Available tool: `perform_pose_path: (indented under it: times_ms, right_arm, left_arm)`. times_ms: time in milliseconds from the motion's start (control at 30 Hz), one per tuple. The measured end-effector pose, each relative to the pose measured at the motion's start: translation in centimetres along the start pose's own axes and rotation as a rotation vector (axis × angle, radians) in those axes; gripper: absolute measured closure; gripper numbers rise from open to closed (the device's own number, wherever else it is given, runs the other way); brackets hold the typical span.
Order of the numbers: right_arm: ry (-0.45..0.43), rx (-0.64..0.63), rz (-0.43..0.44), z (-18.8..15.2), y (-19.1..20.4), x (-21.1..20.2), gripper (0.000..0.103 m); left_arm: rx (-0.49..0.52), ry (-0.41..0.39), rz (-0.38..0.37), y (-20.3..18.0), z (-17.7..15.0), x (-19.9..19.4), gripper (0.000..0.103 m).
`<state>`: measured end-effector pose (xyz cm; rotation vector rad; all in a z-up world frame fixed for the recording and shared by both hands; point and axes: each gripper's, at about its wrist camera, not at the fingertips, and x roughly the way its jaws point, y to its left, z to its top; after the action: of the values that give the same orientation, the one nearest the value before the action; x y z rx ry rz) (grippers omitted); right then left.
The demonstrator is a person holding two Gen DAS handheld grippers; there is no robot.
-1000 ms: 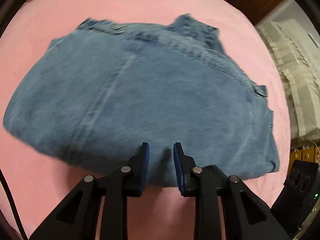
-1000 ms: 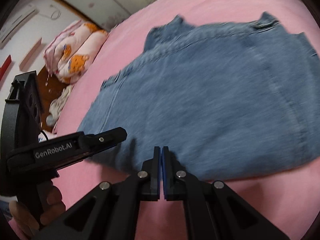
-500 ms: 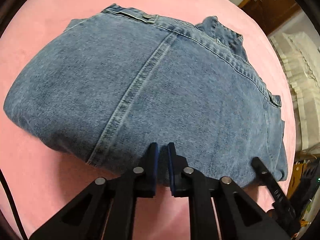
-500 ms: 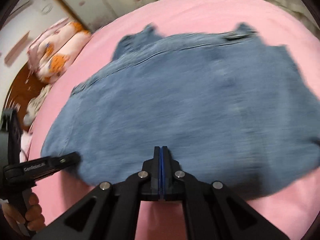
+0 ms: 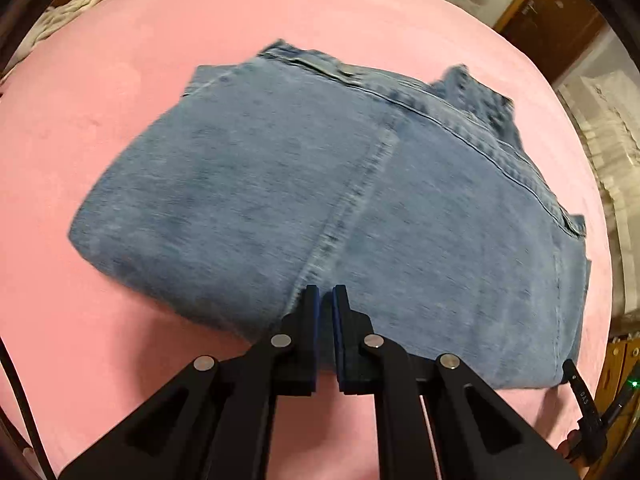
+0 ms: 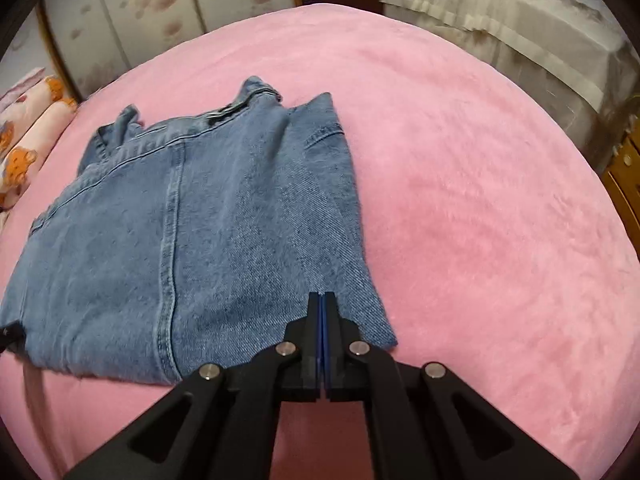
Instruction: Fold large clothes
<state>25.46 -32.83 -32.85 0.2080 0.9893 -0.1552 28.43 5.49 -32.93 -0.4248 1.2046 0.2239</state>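
Jeans: folded blue denim jeans lie flat on the pink bed cover, seam running down the top layer.
Left gripper: fingers nearly closed, a thin gap between the blue pads, tips over the near folded edge by the seam; whether they pinch cloth, cannot tell.
Right gripper: fingers clenched together, nothing visible between them, tips over the near right corner of the jeans.
Background: cartoon-print pillows, cream bedding.
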Motion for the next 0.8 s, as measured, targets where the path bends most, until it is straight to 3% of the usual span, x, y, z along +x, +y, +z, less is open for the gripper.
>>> perform_pose_path:
  times_ms: [33,100,133,233,367,467,567,700,800]
  right_arm:
    - [0.006,0.025,-0.004,-0.1,-0.1,0.3,0.103]
    - [0.016,0.066,-0.005,0.2,0.3,0.5,0.103]
    - [0.022,0.100,0.005,0.4,0.0,0.6,0.103]
    - [0.029,0.148,0.034,0.7,-0.2,1.0,0.103]
    - [0.028,0.100,0.030,0.6,0.3,0.1,0.103]
    - [0.047,0.127,0.200,0.6,-0.1,-1.2,0.103]
    - [0.091,0.117,0.368,-0.1,2.1,-2.2,0.103]
    - [0.151,0.038,0.534,-1.6,7.3,-2.7,0.103]
    - [0.207,0.013,0.621,-2.8,11.1,-2.0,0.103]
  left_arm:
    - [0.007,-0.003,0.009,0.3,0.1,0.2,0.097]
    - [0.060,-0.031,0.170,1.1,0.4,0.6,0.097]
    - [0.066,-0.039,0.216,2.0,0.7,0.8,0.097]
    - [0.014,-0.038,0.149,4.2,1.1,1.0,0.098]
    - [0.034,-0.041,0.169,4.0,1.7,0.1,0.099]
    - [0.060,-0.052,0.031,2.2,1.6,-1.7,0.098]
    - [0.077,0.008,-0.121,-0.4,0.8,-2.1,0.098]
    - [0.132,0.100,-0.241,-3.9,-0.3,-0.6,0.099]
    - [0.193,0.132,-0.265,-6.8,-1.1,0.9,0.099]
